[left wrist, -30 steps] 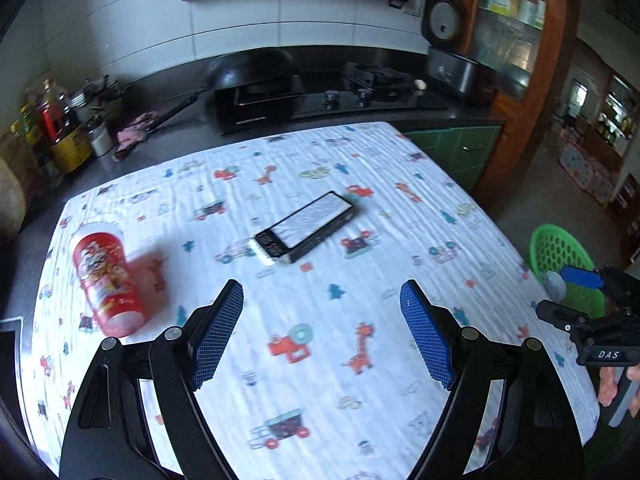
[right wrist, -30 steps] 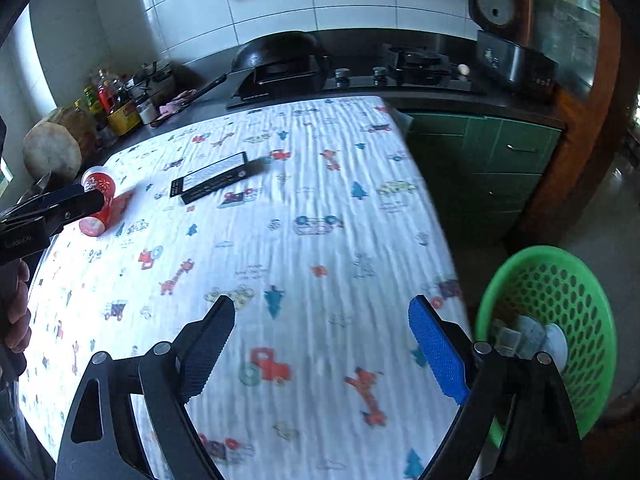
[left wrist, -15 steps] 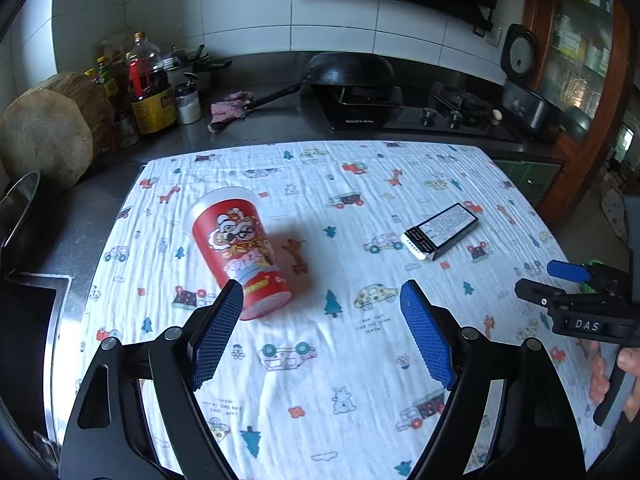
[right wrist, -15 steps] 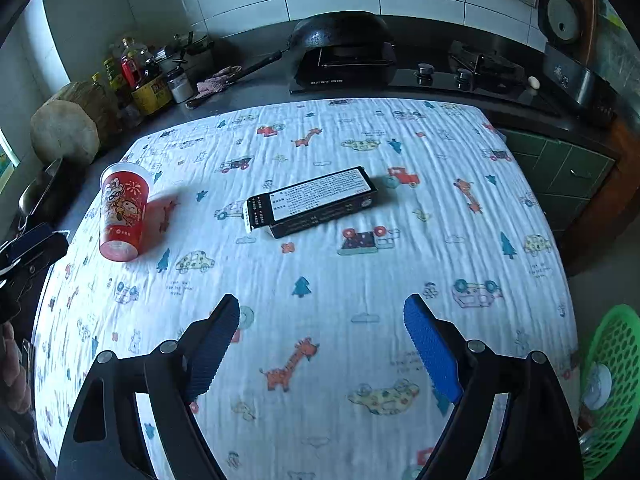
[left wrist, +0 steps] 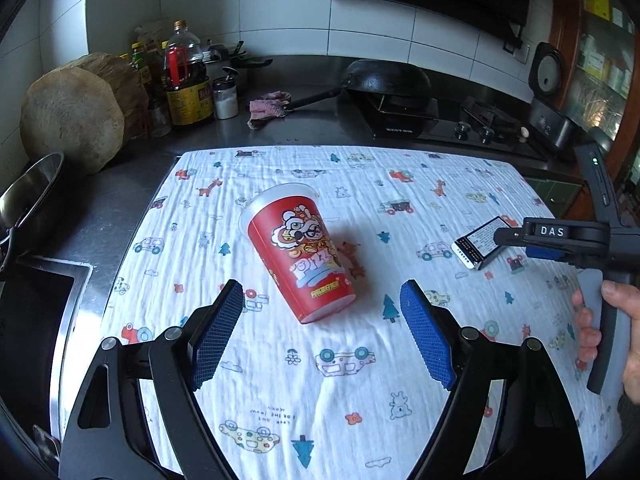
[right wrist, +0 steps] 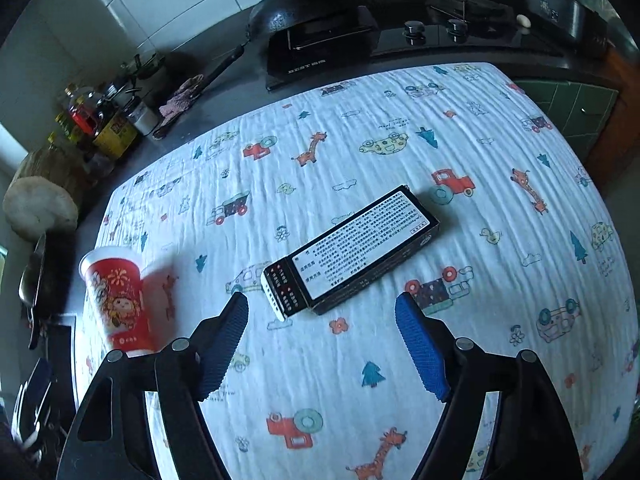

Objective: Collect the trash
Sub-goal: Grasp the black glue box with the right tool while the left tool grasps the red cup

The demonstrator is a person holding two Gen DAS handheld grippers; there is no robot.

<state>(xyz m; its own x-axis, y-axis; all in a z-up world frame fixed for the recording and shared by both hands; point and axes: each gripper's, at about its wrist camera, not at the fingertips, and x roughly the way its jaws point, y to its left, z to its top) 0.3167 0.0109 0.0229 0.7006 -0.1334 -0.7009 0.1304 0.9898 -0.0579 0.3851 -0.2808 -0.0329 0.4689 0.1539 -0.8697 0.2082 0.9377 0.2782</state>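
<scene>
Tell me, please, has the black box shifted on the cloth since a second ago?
No. In the right wrist view the box still lies between the same printed red tractor and car; only the camera has come closer.

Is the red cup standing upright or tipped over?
Upright: the red cup stands on its narrow base on the cloth, wide rim up.

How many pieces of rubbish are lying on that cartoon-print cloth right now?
2. A red paper cup stands near the cloth's left side, and a flat black box lies toward its middle. Nothing else shows on the cloth; its near edge is hidden behind the grippers.
</scene>
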